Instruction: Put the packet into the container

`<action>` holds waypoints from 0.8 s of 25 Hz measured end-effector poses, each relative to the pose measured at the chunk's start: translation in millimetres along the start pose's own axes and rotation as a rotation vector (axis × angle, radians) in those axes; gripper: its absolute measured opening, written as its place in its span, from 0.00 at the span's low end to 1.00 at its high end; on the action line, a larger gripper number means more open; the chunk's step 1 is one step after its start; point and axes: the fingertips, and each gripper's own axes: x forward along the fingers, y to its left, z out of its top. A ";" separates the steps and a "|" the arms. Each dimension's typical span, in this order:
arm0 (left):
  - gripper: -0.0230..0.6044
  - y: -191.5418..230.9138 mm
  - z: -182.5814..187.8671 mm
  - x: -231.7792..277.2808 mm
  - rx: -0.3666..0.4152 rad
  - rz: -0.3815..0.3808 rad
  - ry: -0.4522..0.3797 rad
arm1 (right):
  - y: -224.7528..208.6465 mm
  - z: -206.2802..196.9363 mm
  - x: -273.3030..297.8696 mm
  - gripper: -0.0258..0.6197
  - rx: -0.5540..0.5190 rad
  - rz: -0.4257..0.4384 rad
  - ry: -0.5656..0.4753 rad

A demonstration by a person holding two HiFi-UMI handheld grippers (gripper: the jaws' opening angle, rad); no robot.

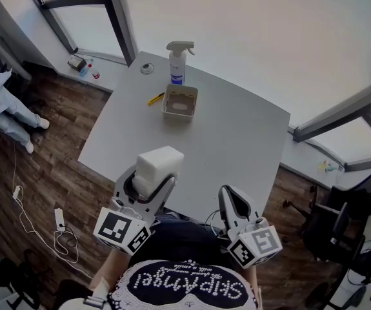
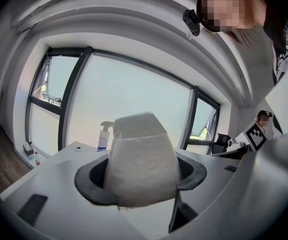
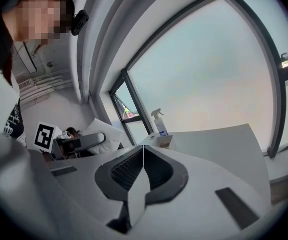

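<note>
Head view, looking steeply down: seeing the left gripper (image 1: 154, 185) near the bottom, clamped on a white packet (image 1: 160, 165). Holding it up over the near edge of the table (image 1: 237, 147), w/ the packet poking up past the jaws. Well apart from the container (image 1: 180, 88), a tan open box further back on the tabletop. Just behind that, a spray bottle (image 1: 178, 62), upright. Just to its left, sth small and yellow (image 1: 155, 99), prob a pen but can't tell. Also a little round thing (image 1: 147, 68) near the far corner, too small to ID.

Left gripper view: looking straight down the jaws, spread wide w/ the packet wedged between the dark pads (image 2: 91, 181) and touching both sides. Looks soft and wrinkly, taller than the pads. Can spot the bottle behind it, on the left.

Right gripper view: jaws pressed fully together, ribbed faces meeting in a thin line, nothing between. So the right gripper (image 3: 142, 166) empty, sitting low beside the black shirt (image 1: 185, 279) in head view, at the table's near edge. Container + bottle visible far off across the table from here too. Marker cubes (image 1: 124, 230) on both grippers facing up at the cam.
</note>
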 end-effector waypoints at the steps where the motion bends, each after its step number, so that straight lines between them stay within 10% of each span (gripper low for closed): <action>1: 0.50 0.0 0.0 0.4 0.000 -0.001 0.001 | -0.2 0.4 0.3 0.06 -0.001 0.000 0.000; 20: 0.50 -2.0 0.2 16.8 -0.002 -0.030 0.015 | -13.0 6.9 2.7 0.06 0.007 -0.030 -0.019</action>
